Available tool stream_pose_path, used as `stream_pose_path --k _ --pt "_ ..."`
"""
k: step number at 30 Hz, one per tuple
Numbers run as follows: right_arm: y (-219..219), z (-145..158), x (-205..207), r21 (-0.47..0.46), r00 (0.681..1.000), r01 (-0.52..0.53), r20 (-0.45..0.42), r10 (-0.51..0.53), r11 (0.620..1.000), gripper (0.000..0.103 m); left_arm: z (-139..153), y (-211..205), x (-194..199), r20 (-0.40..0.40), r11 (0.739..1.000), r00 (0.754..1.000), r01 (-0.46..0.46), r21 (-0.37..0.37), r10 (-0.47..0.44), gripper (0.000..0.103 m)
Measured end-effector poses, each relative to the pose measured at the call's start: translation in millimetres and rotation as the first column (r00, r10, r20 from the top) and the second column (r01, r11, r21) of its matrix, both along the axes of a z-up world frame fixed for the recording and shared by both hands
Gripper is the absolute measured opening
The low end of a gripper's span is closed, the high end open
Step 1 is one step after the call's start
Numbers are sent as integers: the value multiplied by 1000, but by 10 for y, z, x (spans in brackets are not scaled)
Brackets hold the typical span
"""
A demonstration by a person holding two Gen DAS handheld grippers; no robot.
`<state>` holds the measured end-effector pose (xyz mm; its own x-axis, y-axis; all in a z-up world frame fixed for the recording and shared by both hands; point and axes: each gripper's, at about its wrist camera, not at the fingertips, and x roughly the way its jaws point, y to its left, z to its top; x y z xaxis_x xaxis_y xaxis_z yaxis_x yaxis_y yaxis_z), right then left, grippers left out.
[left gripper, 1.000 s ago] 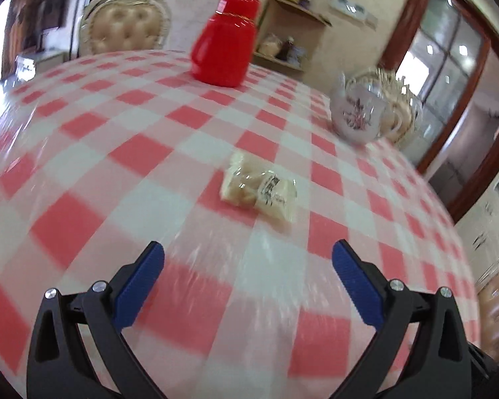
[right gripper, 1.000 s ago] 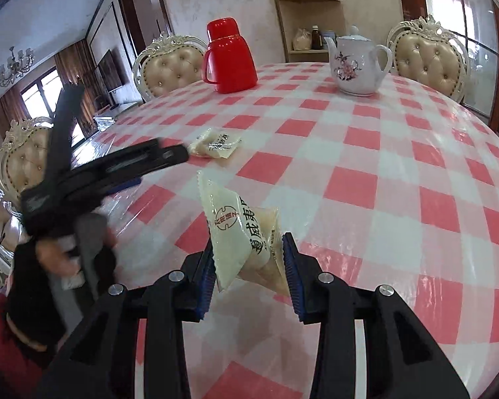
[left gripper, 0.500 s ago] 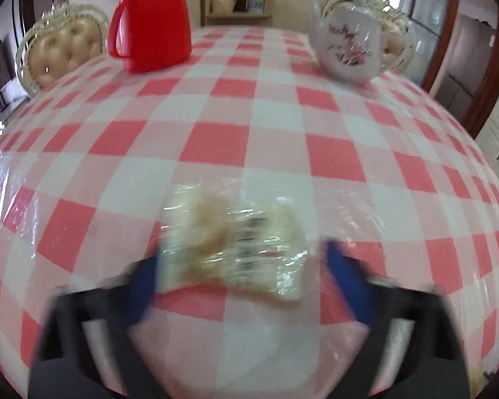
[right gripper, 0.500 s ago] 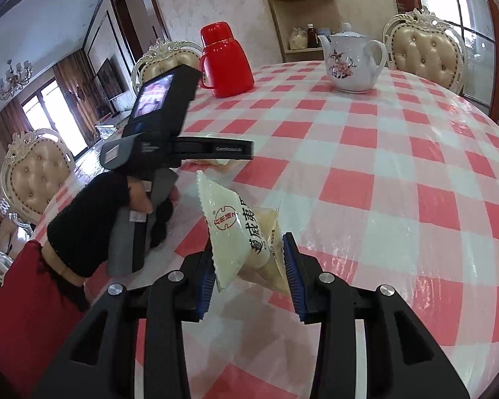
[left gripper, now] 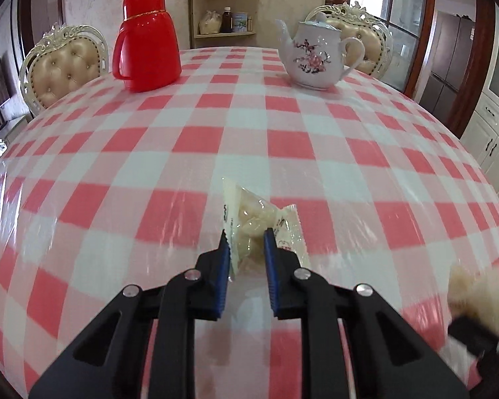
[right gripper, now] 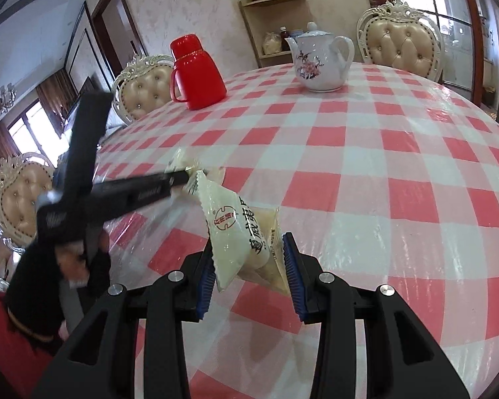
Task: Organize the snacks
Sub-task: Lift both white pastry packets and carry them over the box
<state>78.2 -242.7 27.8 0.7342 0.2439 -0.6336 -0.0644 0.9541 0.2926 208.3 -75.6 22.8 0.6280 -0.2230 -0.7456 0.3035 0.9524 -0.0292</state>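
A second ago your left gripper [left gripper: 247, 242] stood wide above the checked cloth with the clear, crinkled snack packet [left gripper: 249, 226] lying flat ahead of it; now its blue ribbed pads are clamped on that packet, which stands on edge between them, its pale lumpy biscuits showing through the film. Beyond the left claw and to its left sits the glossy red plastic flask [left gripper: 146, 38] with its domed cap and loop handle; beyond and to the right stands the white porcelain teapot [left gripper: 312, 55] painted with pink blossom. The glossy red-and-white checked tablecloth [left gripper: 282, 139] under a shiny clear cover spreads beneath everything.

In the right wrist view, your left hand [right gripper: 80, 259], in a black sleeve, grips the other tool's handle, well to the left of the right claw. Your right gripper [right gripper: 248, 256] has kept its hold through the second: narrow, pads pressed on the milky white plastic snack pouch [right gripper: 236, 232] with a red round logo and zigzag sealed edge, which rises tilted to the left from between the pads. The two packets meet, or nearly meet, just ahead of this claw; I cannot tell which.
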Motion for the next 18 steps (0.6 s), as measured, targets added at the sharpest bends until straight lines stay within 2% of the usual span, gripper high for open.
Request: stream_pose_path --k 9,14,18 --pt "12 -12 0 10 1000 -16 -2 16 1000 39 27 207 -574 4 1000 1000 -21 -14 21 19" --pt "51 12 -28 15 999 -34 27 34 999 39 179 437 -992 43 996 998 -49 -77 52 18" --pt "95 -21 -61 35 999 -41 18 40 999 39 245 577 -1351 74 992 995 -59 -114 68 18"
